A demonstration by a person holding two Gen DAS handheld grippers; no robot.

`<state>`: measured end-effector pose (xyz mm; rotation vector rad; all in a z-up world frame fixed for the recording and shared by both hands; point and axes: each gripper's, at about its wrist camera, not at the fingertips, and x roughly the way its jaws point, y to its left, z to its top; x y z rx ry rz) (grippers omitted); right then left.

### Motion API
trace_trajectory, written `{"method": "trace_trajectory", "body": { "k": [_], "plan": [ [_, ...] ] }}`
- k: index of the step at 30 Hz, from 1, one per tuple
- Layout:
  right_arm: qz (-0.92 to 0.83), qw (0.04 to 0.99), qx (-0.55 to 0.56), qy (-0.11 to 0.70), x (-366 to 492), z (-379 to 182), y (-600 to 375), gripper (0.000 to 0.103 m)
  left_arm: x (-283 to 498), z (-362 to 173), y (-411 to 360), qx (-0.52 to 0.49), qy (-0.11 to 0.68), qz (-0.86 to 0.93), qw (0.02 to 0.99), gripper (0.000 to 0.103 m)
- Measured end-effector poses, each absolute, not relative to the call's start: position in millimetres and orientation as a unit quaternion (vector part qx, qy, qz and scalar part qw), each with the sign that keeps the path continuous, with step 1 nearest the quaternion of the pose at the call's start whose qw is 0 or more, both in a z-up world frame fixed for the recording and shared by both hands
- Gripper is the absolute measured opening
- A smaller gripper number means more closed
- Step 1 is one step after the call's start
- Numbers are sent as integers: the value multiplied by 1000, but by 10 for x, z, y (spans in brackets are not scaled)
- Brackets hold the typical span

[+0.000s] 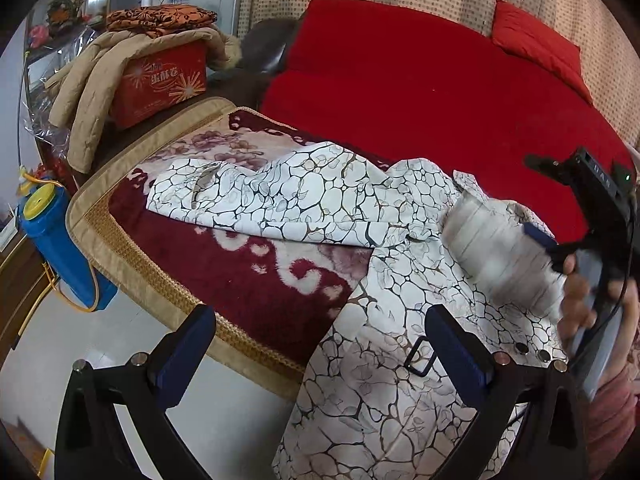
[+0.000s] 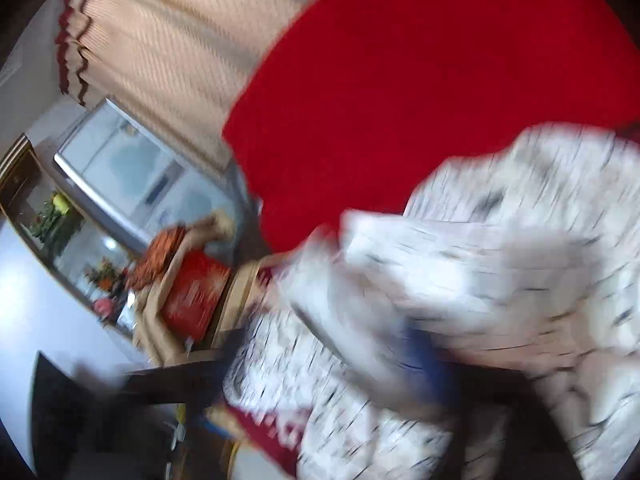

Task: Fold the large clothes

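Observation:
A large white garment with a dark crackle print (image 1: 304, 200) lies crumpled across a maroon floral blanket (image 1: 248, 280) and hangs over the blanket's near edge. My left gripper (image 1: 322, 332) hovers over that hanging part. It is open, its blue pads (image 1: 188, 344) wide apart and touching no cloth. At the right a hand holds my right gripper (image 1: 536, 200), and a blurred fold of the garment (image 1: 496, 252) sits beside its blue pad (image 1: 538, 236). The right wrist view is heavily smeared. There the right gripper (image 2: 320, 360) stands open, with white cloth (image 2: 480, 264) draped over one finger.
A red-covered sofa (image 1: 420, 80) with a red cushion (image 1: 536, 40) runs behind the blanket. At the back left stands a red box (image 1: 160, 84) under a beige coat (image 1: 92, 92) and an orange cloth. A blue flask (image 1: 60, 240) hangs at the left edge above pale floor (image 1: 100, 340).

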<state>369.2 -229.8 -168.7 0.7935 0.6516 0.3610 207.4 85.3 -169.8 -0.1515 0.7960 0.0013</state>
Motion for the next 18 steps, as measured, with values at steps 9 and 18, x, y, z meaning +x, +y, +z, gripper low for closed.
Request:
{"method": "trace_trajectory", "body": {
  "k": [9,18],
  "plan": [
    [142,881,365,264,3080,-1756,-2910,94,2302,-1838,423,-83,397,-86,910,103],
    [30,825,504,255,2617,-2446,-4234,69,3116,-2093,-357,-102,392,-160,900,89]
  ]
}}
